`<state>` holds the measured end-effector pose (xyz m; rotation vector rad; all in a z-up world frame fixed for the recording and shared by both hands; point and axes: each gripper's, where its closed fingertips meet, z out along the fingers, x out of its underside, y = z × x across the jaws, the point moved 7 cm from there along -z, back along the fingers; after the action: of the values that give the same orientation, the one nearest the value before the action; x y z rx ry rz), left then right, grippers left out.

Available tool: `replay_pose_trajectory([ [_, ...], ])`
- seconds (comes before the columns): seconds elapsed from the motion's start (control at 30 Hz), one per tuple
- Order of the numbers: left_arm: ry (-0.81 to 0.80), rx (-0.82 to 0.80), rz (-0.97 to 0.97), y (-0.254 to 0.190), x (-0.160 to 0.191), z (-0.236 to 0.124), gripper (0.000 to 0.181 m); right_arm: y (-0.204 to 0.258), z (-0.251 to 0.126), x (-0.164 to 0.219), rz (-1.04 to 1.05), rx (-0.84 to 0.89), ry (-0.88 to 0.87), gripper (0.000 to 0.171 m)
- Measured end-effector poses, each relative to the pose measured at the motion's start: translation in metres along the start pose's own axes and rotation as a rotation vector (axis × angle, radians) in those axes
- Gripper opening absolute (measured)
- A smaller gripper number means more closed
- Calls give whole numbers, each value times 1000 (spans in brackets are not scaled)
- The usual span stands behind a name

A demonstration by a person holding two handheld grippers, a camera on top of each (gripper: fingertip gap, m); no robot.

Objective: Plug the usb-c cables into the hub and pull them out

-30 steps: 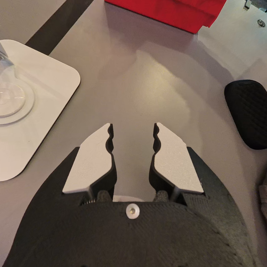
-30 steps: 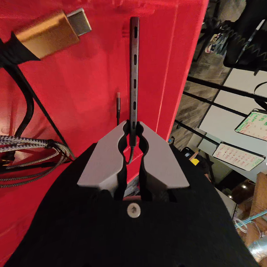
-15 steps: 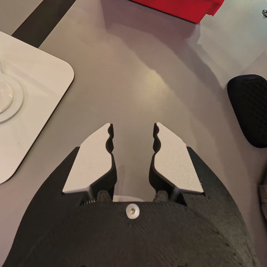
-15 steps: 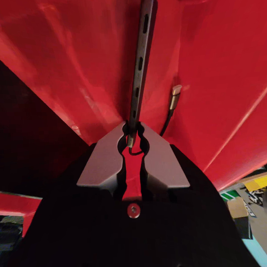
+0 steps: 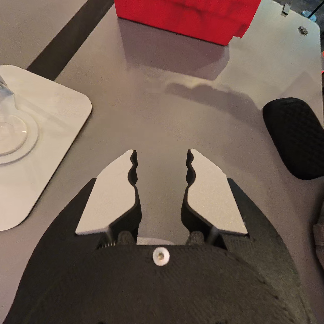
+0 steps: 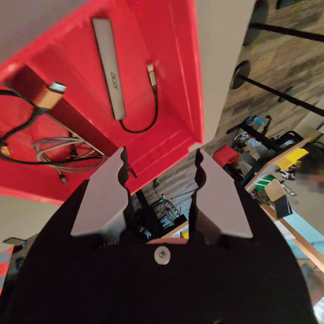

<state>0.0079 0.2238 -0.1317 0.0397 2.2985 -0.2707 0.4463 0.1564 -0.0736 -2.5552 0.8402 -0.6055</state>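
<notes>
A: Right wrist view puts your slim grey metal hub (image 6: 109, 70) flat on the floor of the red plastic bin (image 6: 177, 98), its short black tail cable (image 6: 149, 122) curling round to a grey plug (image 6: 152, 75) lying just beside it, plugged into nothing.

B: And your right gripper (image 6: 161, 150)?

A: Its jaws stand wide apart with nothing between them, near the bin's edge and clear of the hub. A gold-shelled connector (image 6: 50, 96) and a tangle of braided grey and black cables (image 6: 57, 154) lie in the neighbouring compartment, past a dark divider.

B: Your left gripper (image 5: 161, 152)?

A: Also spread open and empty, over the grey table (image 5: 157, 114). The bin (image 5: 189, 19) sits well ahead of it, a white rounded mat (image 5: 52, 114) to its left, a black textured oval pad (image 5: 296, 140) to its right.
</notes>
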Motion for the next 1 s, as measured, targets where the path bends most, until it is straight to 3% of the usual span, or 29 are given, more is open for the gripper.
replay_pose_trajectory([
  [0.1, -33, 0, 7, -2, -6, -7, 53, 3, -85, -23, 85, 180, -175, 66],
  [0.27, -46, -17, 43, -10, -13, -14, 53, 41, -225, -112, 213, 452, -781, 48],
  [0.4, -81, -47, 52, -9, -17, -27, 53, 80, -292, -174, 259, 464, -1255, 47],
  [0.5, -107, -48, 45, -7, -18, -33, 53, 99, -308, -194, 279, 381, -1497, 47],
  [0.63, -117, -31, 51, -9, -19, -31, 52, 121, -302, -208, 206, 314, -1673, 44],
  [0.83, -187, -105, 120, -17, -34, -47, 51, 118, -284, -211, 193, 295, -1668, 43],
  [1.0, -241, -336, 269, -24, -49, -110, 44, 118, -281, -201, 185, 329, -1664, 42],
])
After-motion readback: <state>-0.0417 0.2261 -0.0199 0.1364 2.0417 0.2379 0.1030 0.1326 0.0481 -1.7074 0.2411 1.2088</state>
